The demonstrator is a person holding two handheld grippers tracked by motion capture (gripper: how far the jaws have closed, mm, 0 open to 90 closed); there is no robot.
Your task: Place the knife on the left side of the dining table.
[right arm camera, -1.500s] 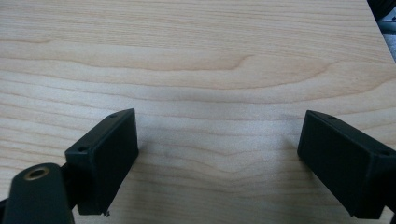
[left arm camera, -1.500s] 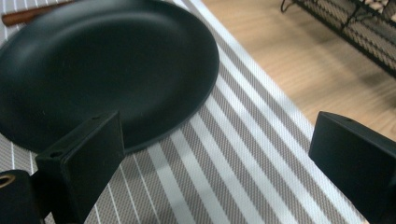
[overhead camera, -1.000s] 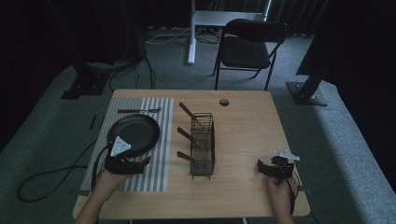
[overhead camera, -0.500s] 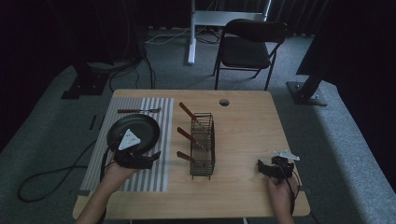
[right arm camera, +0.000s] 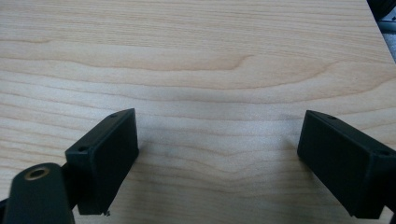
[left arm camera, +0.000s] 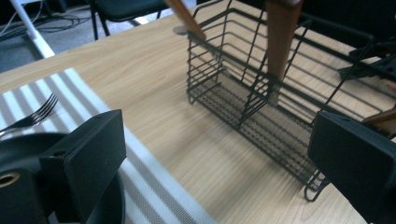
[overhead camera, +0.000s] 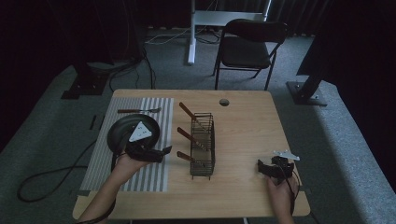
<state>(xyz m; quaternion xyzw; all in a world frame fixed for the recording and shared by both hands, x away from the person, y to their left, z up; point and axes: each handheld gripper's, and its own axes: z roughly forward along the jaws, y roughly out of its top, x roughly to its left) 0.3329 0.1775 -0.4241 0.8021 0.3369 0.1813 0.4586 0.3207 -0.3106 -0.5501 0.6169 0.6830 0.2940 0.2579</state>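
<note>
moved toward wire rack (overhead camera: 202, 144), left hand-held gripper (overhead camera: 161, 152) gapes; rack runs near-to-far.

1 table (overhead camera: 243, 126). 1 striped mat (overhead camera: 149, 168). 1 black plate (overhead camera: 122, 131). 1 fork (overhead camera: 138, 110). 1 wire rack (overhead camera: 203, 149) with 3 wooden handles (overhead camera: 187, 136) sticking out; what they belong to can't be told. 2 grippers: left (overhead camera: 163, 151), right (overhead camera: 262, 168). 2 hands. 1 folding chair (overhead camera: 247, 46) behind the table.
</note>
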